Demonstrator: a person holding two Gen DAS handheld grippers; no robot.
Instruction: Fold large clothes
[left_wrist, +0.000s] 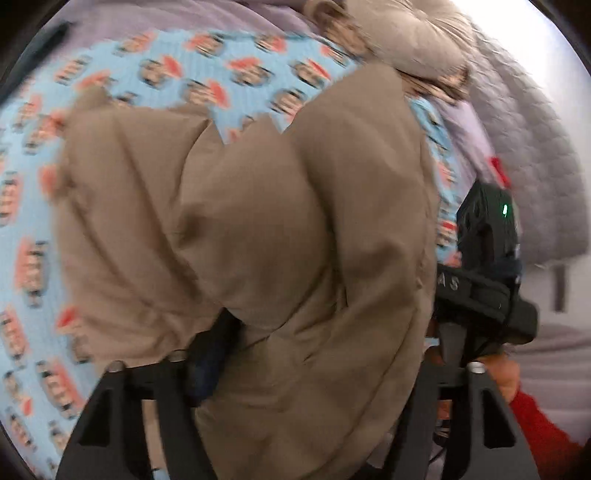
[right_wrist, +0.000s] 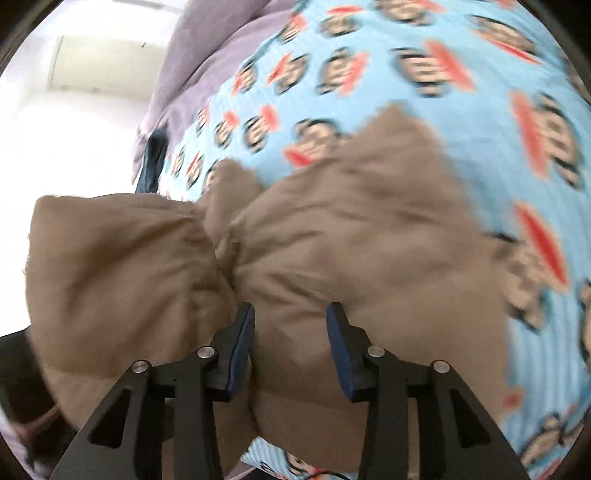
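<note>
Tan padded jacket (right_wrist: 314, 240) lies bunched, judged only partly folded, on the monkey-print sheet (right_wrist: 461, 122) of the bed; right gripper (right_wrist: 291, 350) and left gripper (left_wrist: 306, 373) jaws stand released astride its puffy fabric, squaring still outstanding.

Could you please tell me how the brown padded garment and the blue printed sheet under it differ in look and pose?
The brown padded garment is plain, with no pattern; the blue printed sheet is covered in monkey faces with red mouths. The garment is puffy and bunched into thick folds; the sheet lies spread out beneath it. The garment fills the space between the right tongs; the sheet does not. Both are motion-blurred fabric.
</note>
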